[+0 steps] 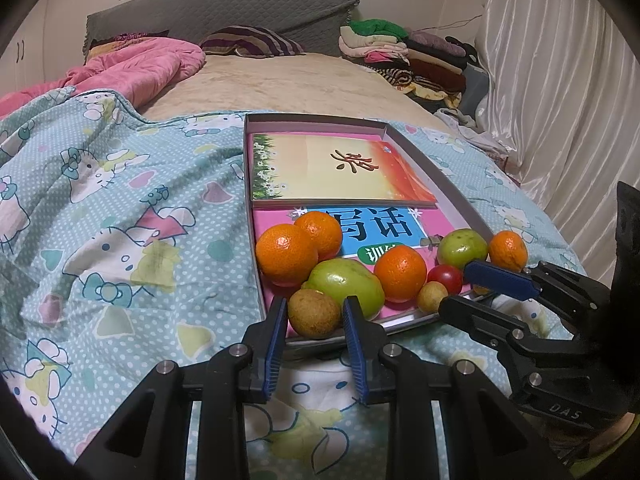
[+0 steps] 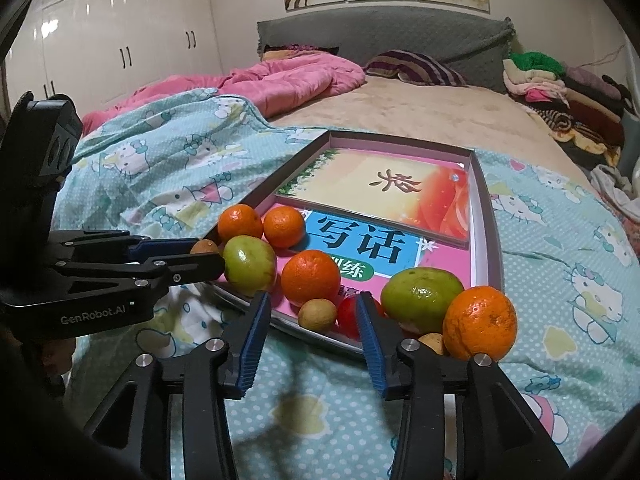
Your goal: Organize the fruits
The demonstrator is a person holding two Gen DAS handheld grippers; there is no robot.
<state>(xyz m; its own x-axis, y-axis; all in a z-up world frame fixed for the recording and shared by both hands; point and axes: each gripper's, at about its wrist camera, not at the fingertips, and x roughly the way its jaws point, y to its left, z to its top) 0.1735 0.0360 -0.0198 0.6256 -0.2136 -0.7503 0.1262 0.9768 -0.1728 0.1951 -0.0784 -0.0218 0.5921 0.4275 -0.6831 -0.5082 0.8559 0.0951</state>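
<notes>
A shallow grey tray [image 1: 440, 176] on the bed holds two books and a cluster of fruit at its near end: oranges [image 1: 286, 254], green fruits [image 1: 346, 286], a red cherry tomato [image 2: 348, 314] and small brown fruits. My left gripper [image 1: 315, 304] is shut on one small brown fruit [image 1: 314, 316] at the tray's near left corner, also visible from the side [image 2: 204, 247]. My right gripper [image 2: 313, 298] stands open around another small brown fruit [image 2: 317, 314] and the tomato; its left pad is clear of the fruit. One orange [image 2: 480, 328] sits at the near right corner.
The tray rests on a blue cartoon-print bedspread [image 1: 120, 240]. A pink quilt [image 1: 140, 68] and a striped pillow [image 1: 252, 42] lie further up the bed. Folded clothes [image 1: 400, 52] are stacked at the far right, beside a white curtain [image 1: 560, 100]. Wardrobes [image 2: 120, 40] line the left wall.
</notes>
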